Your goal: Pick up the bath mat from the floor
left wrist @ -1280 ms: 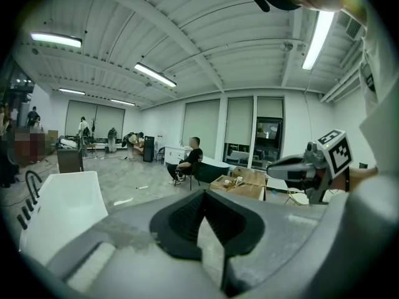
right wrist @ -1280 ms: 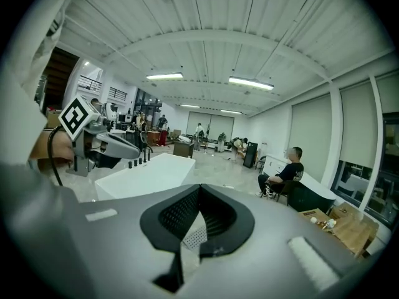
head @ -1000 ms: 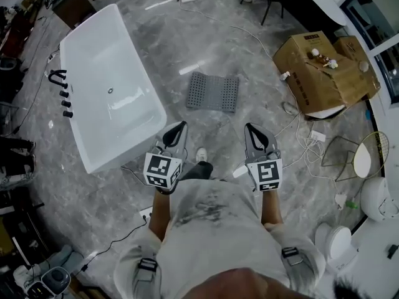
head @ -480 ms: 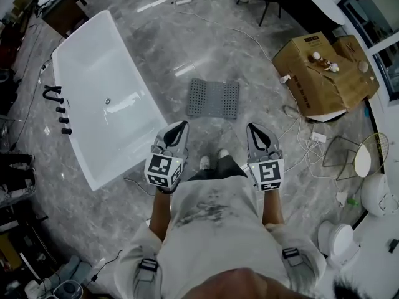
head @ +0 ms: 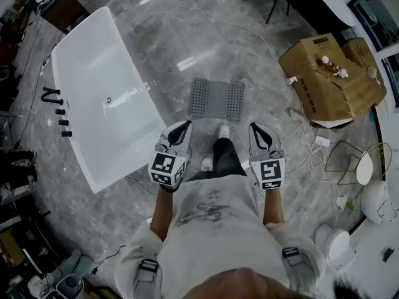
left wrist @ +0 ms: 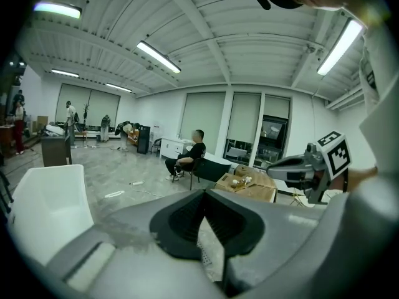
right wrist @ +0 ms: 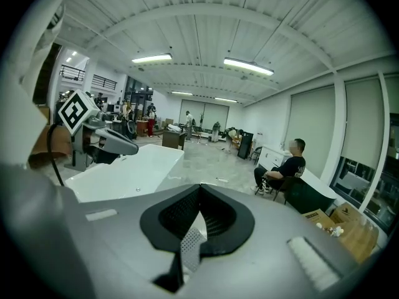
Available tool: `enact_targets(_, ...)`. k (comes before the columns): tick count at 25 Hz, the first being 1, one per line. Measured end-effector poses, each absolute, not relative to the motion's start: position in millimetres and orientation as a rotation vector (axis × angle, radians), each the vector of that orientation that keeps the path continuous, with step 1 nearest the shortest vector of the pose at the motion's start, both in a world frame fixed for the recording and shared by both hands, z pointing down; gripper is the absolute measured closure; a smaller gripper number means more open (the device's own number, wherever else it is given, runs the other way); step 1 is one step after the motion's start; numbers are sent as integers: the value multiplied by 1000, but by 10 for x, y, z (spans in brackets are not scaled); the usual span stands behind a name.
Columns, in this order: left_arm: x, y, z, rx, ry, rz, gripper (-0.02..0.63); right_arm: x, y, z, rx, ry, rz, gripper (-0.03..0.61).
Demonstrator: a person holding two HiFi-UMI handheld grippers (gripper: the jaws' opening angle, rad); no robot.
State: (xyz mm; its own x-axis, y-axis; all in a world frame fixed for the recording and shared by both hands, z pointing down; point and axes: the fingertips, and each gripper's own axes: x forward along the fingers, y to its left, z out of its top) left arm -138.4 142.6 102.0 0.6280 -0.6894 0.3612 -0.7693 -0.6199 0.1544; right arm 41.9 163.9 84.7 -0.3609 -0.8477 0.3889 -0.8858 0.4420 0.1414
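A grey perforated bath mat (head: pixel 216 99) lies flat on the marble floor, ahead of my feet. My left gripper (head: pixel 184 125) is held at waist height, shut and empty, short of the mat's near left corner. My right gripper (head: pixel 254 127) is held level with it, also shut with nothing in it, short of the mat's near right corner. In the right gripper view a strip of the mat (right wrist: pixel 192 246) shows through the gap under the closed jaws. In the left gripper view the mat (left wrist: pixel 208 249) shows the same way, and the right gripper (left wrist: pixel 274 166) appears at the right.
A white bathtub (head: pixel 93 92) stands on the floor to the left of the mat. A cardboard box (head: pixel 330 73) sits to the right, with cables (head: pixel 305 136) on the floor near it. A person sits on a chair (right wrist: pixel 283 173) farther back.
I have walked forward: the mat and tub have slid closer in the head view, and one foot has stepped ahead. Both grippers stay shut, held the same way.
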Motion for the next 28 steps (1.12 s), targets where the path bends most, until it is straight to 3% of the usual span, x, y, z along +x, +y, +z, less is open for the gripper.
enact_targets(17,-838,88,1335,2451,-1307,397,612,1078,156,1334,1390,-2358,247,577)
enact_targets(28,-507,-219,1889,2424,-1206,481,612,1504,-15,1967,1367,-2283,384,577)
